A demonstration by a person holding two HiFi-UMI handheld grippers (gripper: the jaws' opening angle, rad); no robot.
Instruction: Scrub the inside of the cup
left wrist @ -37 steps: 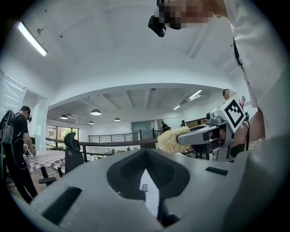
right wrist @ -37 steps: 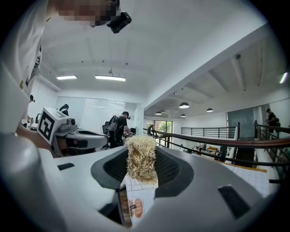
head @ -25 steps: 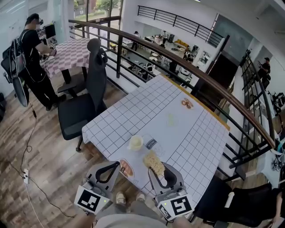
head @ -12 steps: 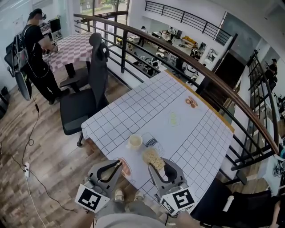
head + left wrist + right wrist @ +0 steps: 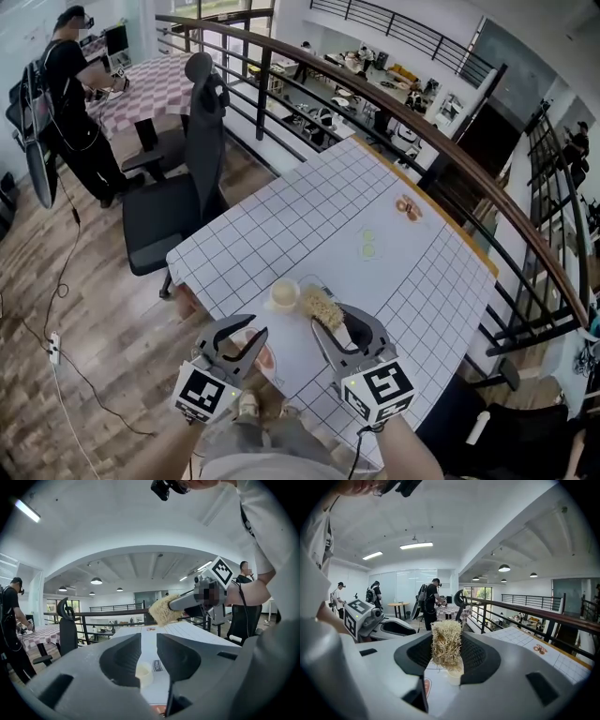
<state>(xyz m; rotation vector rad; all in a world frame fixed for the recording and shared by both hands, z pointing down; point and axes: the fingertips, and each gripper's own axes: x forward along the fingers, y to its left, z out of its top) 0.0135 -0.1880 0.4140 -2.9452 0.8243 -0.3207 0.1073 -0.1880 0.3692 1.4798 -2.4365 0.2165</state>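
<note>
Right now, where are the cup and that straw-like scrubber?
cup (image 5: 285, 296), head view, its pale open top.
scrubber (image 5: 446, 643), right gripper view, the middle of its fibre bundle.

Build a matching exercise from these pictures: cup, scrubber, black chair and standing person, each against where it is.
1. cup
2. scrubber
3. black chair
4. person in black

A. clamped by the right gripper
B. on the floor beside the gridded table
C. at the pink checked table
D. on the gridded table, near its front corner

Pairs: 1-D, 2-A, 3-B, 4-C
</note>
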